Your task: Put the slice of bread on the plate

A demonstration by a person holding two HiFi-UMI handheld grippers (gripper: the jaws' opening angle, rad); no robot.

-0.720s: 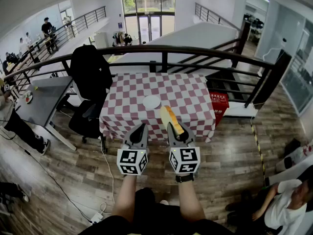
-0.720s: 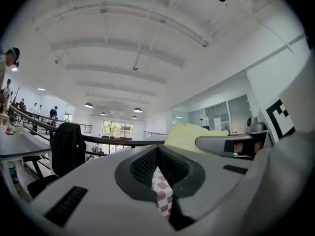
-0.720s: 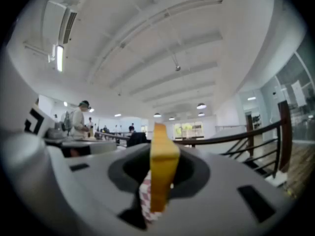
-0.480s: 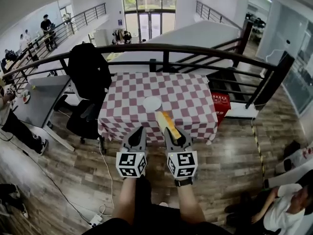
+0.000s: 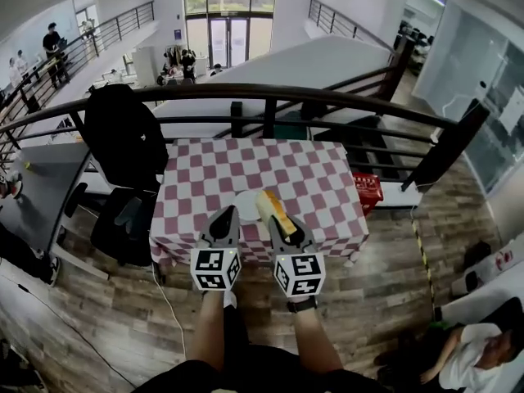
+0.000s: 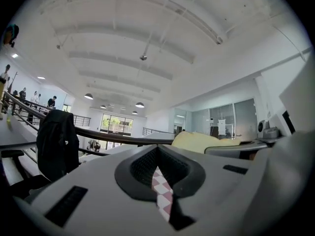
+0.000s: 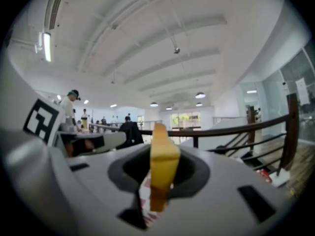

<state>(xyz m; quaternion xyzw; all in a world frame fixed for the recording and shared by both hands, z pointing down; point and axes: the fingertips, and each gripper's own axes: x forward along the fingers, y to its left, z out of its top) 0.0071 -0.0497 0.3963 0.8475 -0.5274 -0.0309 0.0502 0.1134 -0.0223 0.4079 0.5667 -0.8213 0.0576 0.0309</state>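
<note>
Both grippers have moved forward to the table's near edge since the earlier frames.
Nearest, the left gripper (image 5: pixel 227 219) has its jaws pressed together with nothing in them. Beside it, the right gripper (image 5: pixel 285 226) clamps the slice of bread (image 5: pixel 270 205) on edge. The bread hangs over the red-and-white checked tablecloth (image 5: pixel 315 178), just right of the white plate (image 5: pixel 247 205). Beyond stand a dark railing (image 5: pixel 327 98) and a black jacket (image 5: pixel 123 137) on a chair.
</note>
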